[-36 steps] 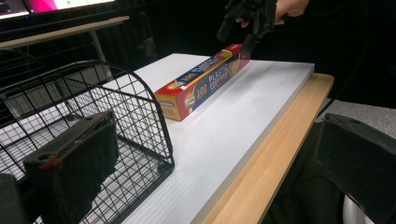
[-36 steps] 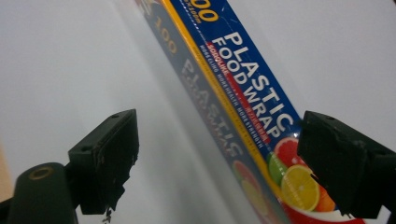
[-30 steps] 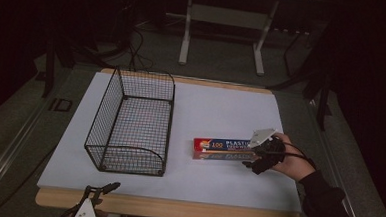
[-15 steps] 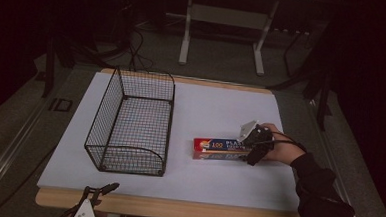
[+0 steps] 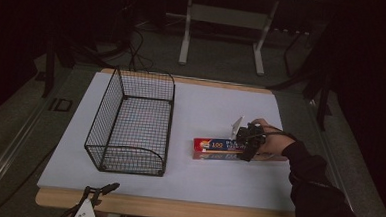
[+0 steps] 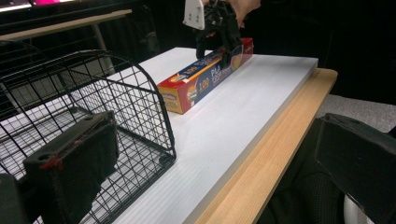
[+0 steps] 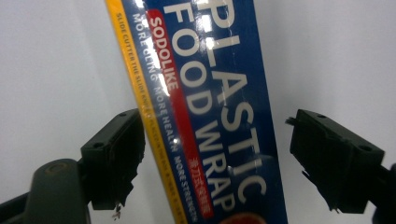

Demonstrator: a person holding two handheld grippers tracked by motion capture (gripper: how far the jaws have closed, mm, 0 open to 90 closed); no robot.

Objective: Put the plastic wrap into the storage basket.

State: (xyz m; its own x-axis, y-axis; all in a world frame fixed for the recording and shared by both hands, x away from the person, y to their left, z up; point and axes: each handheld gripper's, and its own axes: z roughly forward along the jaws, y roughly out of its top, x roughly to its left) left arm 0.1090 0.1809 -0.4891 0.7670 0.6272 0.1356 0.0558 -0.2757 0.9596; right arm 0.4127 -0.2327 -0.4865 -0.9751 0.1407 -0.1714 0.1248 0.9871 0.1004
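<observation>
So we've got a white board [image 5: 197, 179] laid on a wooden table [image 5: 175, 210], with the light wood edge showing along the near side. The room around it is really dark; there's a grey floor and the legs of a pale metal stand [image 5: 222, 30] behind the table, plus some cables on the floor.

On the board, a black wire basket [image 5: 132, 123] sits to the left. The box of plastic wrap [image 5: 219, 148] lies flat on the board to the right of it, a gap between them, long side running left to right. Our right gripper [image 5: 246, 144] is down over the right part of the box.

From the high view we can't really tell what the jaws are doing, it's just a black lump over the box. The right gripper view sorts that out: the two black jaws stand apart, one on each side of the box [image 7: 205, 107], with white board visible between each jaw and the box edges, so nothing is clamped. You can also read "PLASTIC FOOD WRAP" on the blue lid there.

The left gripper [image 5: 94, 196] sits down at the near edge of the table. Its own view looks along the board edge, jaws wide apart and empty, basket [image 6: 93, 107] close on one side, and the box [image 6: 205, 74] farther off with the other gripper [image 6: 217, 28] on top of it.
</observation>
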